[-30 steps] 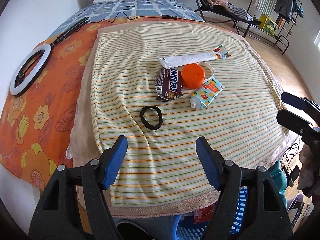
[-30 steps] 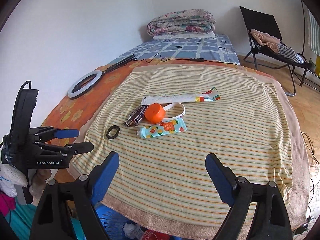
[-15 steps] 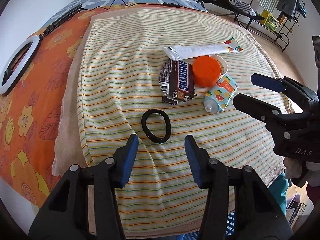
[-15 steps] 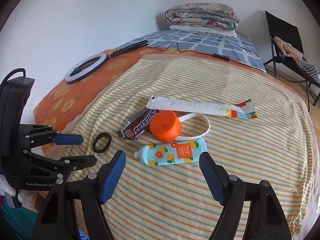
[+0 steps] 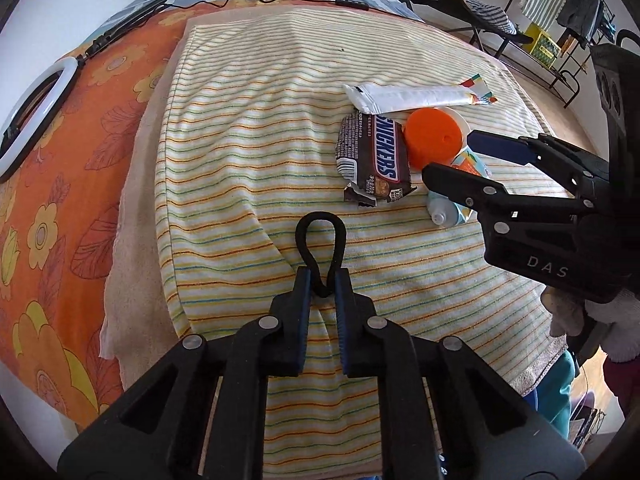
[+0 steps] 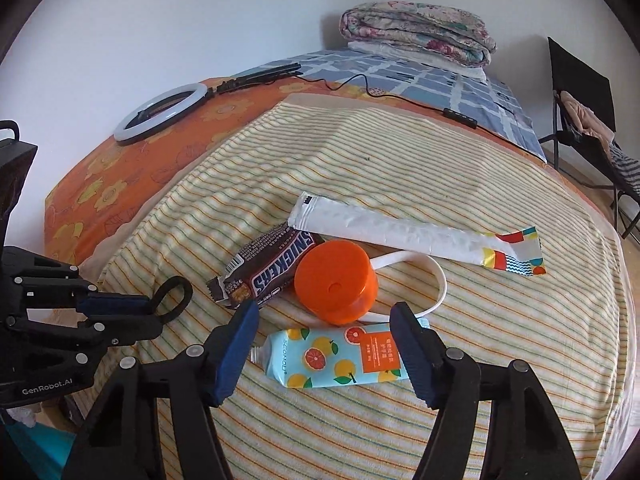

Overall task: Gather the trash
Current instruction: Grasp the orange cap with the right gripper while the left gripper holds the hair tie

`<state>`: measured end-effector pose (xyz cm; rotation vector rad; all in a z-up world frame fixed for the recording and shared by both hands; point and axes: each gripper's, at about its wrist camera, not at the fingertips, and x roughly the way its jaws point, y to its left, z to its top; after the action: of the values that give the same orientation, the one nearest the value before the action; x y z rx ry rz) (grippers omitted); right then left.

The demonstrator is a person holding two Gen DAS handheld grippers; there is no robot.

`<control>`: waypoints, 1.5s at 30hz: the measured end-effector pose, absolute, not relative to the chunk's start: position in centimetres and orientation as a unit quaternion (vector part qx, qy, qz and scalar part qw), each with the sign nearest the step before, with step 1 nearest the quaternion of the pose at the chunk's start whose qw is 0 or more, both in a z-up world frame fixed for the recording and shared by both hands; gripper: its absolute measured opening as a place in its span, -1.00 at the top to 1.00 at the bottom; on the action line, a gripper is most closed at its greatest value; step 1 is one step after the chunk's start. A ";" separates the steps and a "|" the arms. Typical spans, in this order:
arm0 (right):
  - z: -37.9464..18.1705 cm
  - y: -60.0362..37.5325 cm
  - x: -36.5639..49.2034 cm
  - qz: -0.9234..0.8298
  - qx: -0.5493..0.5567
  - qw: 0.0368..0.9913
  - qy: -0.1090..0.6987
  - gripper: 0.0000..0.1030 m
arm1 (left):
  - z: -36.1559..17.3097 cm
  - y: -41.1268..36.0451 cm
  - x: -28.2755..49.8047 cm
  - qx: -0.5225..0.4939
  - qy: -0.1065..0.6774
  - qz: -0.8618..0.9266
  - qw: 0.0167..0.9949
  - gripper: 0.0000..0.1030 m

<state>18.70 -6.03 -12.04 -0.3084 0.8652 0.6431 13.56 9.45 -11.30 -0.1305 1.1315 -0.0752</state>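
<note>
On a striped towel (image 5: 248,128) lie a black hair tie (image 5: 320,240), a Snickers wrapper (image 5: 374,158), an orange cap (image 5: 434,142), a fruit-print tube (image 6: 340,356) and a long white wrapper (image 5: 416,98). My left gripper (image 5: 322,284) is shut on the near end of the hair tie, squeezing it into a narrow loop; it also shows in the right wrist view (image 6: 148,306). My right gripper (image 6: 324,340) is open, its fingers either side of the tube; in the left wrist view it (image 5: 452,156) hovers over the tube (image 5: 448,208).
A white plastic band (image 6: 432,276) lies behind the orange cap. A ring light (image 6: 160,114) with its cable rests on the orange floral sheet (image 5: 60,160). Folded quilts (image 6: 416,32) lie at the far end. A black chair (image 6: 584,92) stands at right.
My left gripper moved forward and shut on the hair tie, pinching it narrow. My right gripper moved forward and down over the fruit-print tube.
</note>
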 end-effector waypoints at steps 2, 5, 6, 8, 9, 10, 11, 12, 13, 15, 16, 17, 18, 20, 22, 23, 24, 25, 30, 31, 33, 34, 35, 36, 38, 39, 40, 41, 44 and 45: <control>-12.3 -5.7 19.1 0.298 -0.151 0.848 0.412 -0.31 | -11.2 9.5 13.6 -0.064 0.534 -0.035 0.842 0.82; -12.8 -5.4 19.7 0.291 -0.159 0.846 0.418 -0.06 | -11.1 9.5 13.6 -0.065 0.532 -0.035 0.844 0.83; -12.9 -5.3 19.9 0.290 -0.159 0.845 0.420 0.04 | -11.0 9.5 13.6 -0.065 0.531 -0.034 0.844 0.83; -12.9 -5.3 20.2 0.289 -0.159 0.846 0.419 0.06 | -10.8 9.6 13.5 -0.070 0.527 -0.036 0.846 0.84; -12.8 -5.4 20.3 0.290 -0.156 0.846 0.419 0.07 | -10.7 9.7 13.4 -0.071 0.525 -0.037 0.847 0.84; -12.7 -5.5 20.3 0.292 -0.151 0.846 0.419 0.09 | -10.6 9.7 13.4 -0.072 0.524 -0.036 0.848 0.84; -12.6 -5.7 20.3 0.296 -0.144 0.847 0.418 0.09 | -10.5 9.7 13.3 -0.071 0.523 -0.036 0.848 0.84; -12.4 -5.9 20.2 0.297 -0.138 0.848 0.417 0.11 | -10.4 9.6 13.3 -0.070 0.523 -0.035 0.849 0.84; -12.2 -6.1 20.1 0.298 -0.134 0.849 0.415 0.12 | -10.3 9.6 13.2 -0.070 0.522 -0.034 0.850 0.84; -11.7 -6.5 19.8 0.300 -0.127 0.851 0.412 0.13 | -10.1 9.5 13.0 -0.069 0.520 -0.034 0.851 0.84; -11.4 -6.7 19.7 0.301 -0.123 0.852 0.410 0.14 | -10.0 9.4 12.9 -0.068 0.519 -0.033 0.851 0.84; -11.1 -7.0 19.4 0.302 -0.121 0.853 0.407 0.14 | -9.8 9.2 12.7 -0.068 0.518 -0.033 0.852 0.84; -10.8 -7.2 19.2 0.302 -0.121 0.855 0.404 0.19 | -9.6 9.1 12.6 -0.067 0.516 -0.035 0.853 0.84; -10.0 -7.7 18.6 0.303 -0.119 0.858 0.397 0.28 | -9.3 8.6 12.3 -0.060 0.513 -0.035 0.855 0.84; -9.3 -8.1 18.0 0.308 -0.119 0.858 0.393 0.65 | -9.2 8.2 12.1 -0.056 0.514 -0.036 0.855 0.84; -9.1 -8.3 17.7 0.306 -0.122 0.858 0.393 0.64 | -9.2 8.0 12.1 -0.055 0.516 -0.037 0.854 0.84; -9.2 -8.3 17.6 0.306 -0.126 0.856 0.396 0.64 | -9.2 7.8 12.0 -0.054 0.517 -0.037 0.854 0.84; -9.3 -8.4 17.7 0.310 -0.124 0.852 0.403 0.60 | -9.1 7.7 12.0 -0.053 0.517 -0.037 0.854 0.84; -10.3 -9.7 18.3 0.312 -0.077 0.849 0.420 -0.07 | -8.8 7.7 11.8 -0.051 0.512 -0.037 0.857 0.84; -10.6 -9.8 18.4 0.315 -0.072 0.845 0.425 -0.15 | -8.8 7.8 11.8 -0.053 0.512 -0.036 0.857 0.84; -11.2 -9.5 18.6 0.310 -0.076 0.843 0.434 -0.20 | -8.9 8.0 11.8 -0.055 0.512 -0.034 0.856 0.84; -11.5 -9.3 18.7 0.310 -0.080 0.842 0.434 -0.20 | -8.9 8.1 11.8 -0.056 0.513 -0.033 0.856 0.84; -11.8 -9.0 18.8 0.309 -0.083 0.841 0.435 -0.20 | -8.9 8.3 11.8 -0.057 0.513 -0.033 0.856 0.84; -12.0 -8.8 18.9 0.309 -0.085 0.840 0.437 -0.20 | -8.9 8.4 11.8 -0.058 0.512 -0.032 0.856 0.84; -12.5 -8.2 19.1 0.311 -0.090 0.837 0.441 -0.20 | -8.9 8.5 11.8 -0.059 0.512 -0.031 0.856 0.84; -12.8 -7.8 19.1 0.310 -0.097 0.836 0.443 -0.19 | -8.9 8.6 11.8 -0.060 0.512 -0.031 0.856 0.84; -12.9 -7.5 19.2 0.308 -0.102 0.837 0.442 -0.04 | -8.8 8.7 11.8 -0.062 0.511 -0.032 0.857 0.84; -12.9 -7.5 19.2 0.306 -0.101 0.838 0.440 0.05 | -8.8 8.7 11.7 -0.062 0.511 -0.032 0.857 0.84; -12.9 -7.7 19.4 0.303 -0.093 0.839 0.442 0.05 | -8.5 8.5 11.5 -0.060 0.508 -0.034 0.858 0.84; -12.8 -7.8 19.3 0.301 -0.093 0.841 0.440 0.05 | -8.4 8.4 11.4 -0.059 0.507 -0.034 0.859 0.84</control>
<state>19.29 -7.77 -12.78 -0.1958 0.9309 0.6368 11.38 8.41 -8.44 -0.1248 1.0649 -0.0713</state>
